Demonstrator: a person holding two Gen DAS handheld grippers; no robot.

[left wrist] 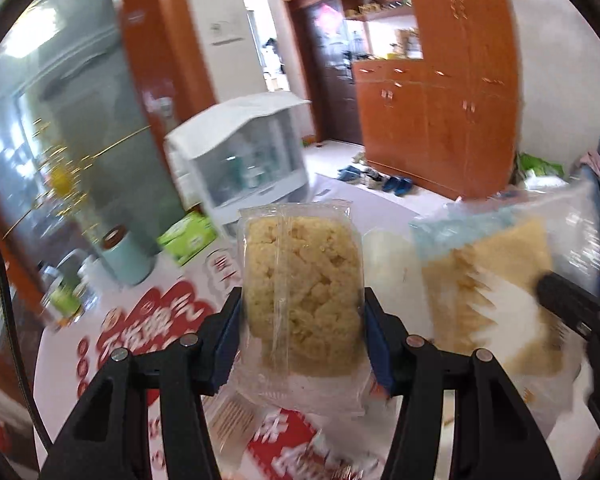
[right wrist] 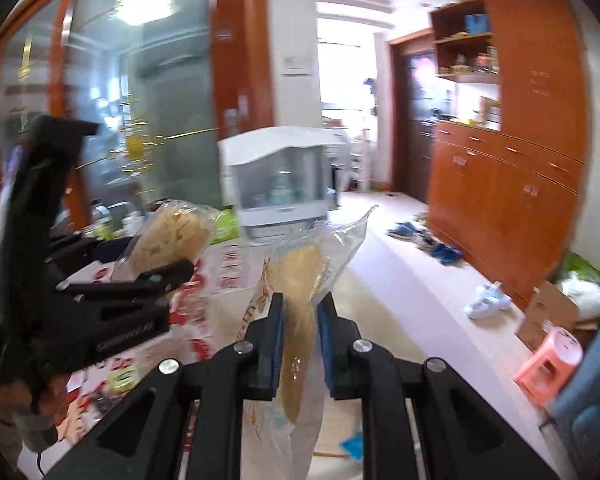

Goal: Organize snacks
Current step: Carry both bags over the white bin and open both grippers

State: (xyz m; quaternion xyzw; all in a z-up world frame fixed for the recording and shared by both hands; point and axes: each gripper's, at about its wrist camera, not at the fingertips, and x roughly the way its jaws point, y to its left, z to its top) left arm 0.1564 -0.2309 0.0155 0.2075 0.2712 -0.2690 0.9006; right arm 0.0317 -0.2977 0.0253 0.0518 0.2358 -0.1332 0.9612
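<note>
The left gripper (left wrist: 302, 316) is clenched on a clear-wrapped crumbly yellow snack cake (left wrist: 302, 280), its blue pads pressing the packet's two sides so that the packet stands upright between them, lifted clear above the bench (left wrist: 60, 364). In the right wrist view the same gripper (right wrist: 172, 272) shows at the left, carrying that cake (right wrist: 172, 236) over the bench's near part.

The right gripper (right wrist: 300, 320) is clamped tight on a thin flat snack packet (right wrist: 300, 280), seen edge-on there, with its crinkled clear top sticking up past the fingertips. From the left wrist view this packet (left wrist: 488, 280) shows its broad face, pale yellow inside with a light blue band at the top, and hangs just beside the cake, to its right, past the bench's right edge and above the floor (left wrist: 412, 196).

The bench carries a cloth (left wrist: 148, 328) printed in red and white. Toward its far edge stand a white cabinet with a clear front (left wrist: 240, 152), a green box (left wrist: 188, 236) and a pale green cylinder with a brown top (left wrist: 126, 256). Small items near the bench's left edge are too blurred to tell.

Beyond the bench, an orange wooden cupboard (right wrist: 508, 184) lines the wall, shoes (right wrist: 436, 244) lie on the floor before it, and a pink stool (right wrist: 548, 364) stands at the right.
</note>
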